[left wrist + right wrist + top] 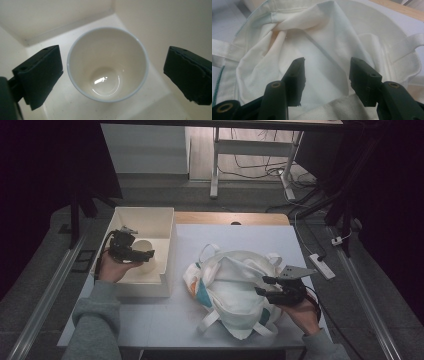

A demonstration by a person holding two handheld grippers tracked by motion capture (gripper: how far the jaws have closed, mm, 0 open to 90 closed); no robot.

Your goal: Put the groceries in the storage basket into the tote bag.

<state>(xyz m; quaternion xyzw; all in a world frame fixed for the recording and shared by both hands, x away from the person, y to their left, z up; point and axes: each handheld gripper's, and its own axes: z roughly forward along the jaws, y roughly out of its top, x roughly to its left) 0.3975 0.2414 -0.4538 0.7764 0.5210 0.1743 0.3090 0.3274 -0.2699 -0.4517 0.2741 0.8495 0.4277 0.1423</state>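
Left gripper [112, 75] spread wide around the round white ceramic cup [108, 63] inside the white box [150, 222], right gripper [327, 75] spread too, over the crumpled cream cloth tote bag [322, 42] beside that box

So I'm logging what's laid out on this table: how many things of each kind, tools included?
Cups: 1, the white cup inside the box
Boxes: 1, the white box
Bags: 1, the cloth bag
Tools: 2, the left tool and the right tool
Total: 5
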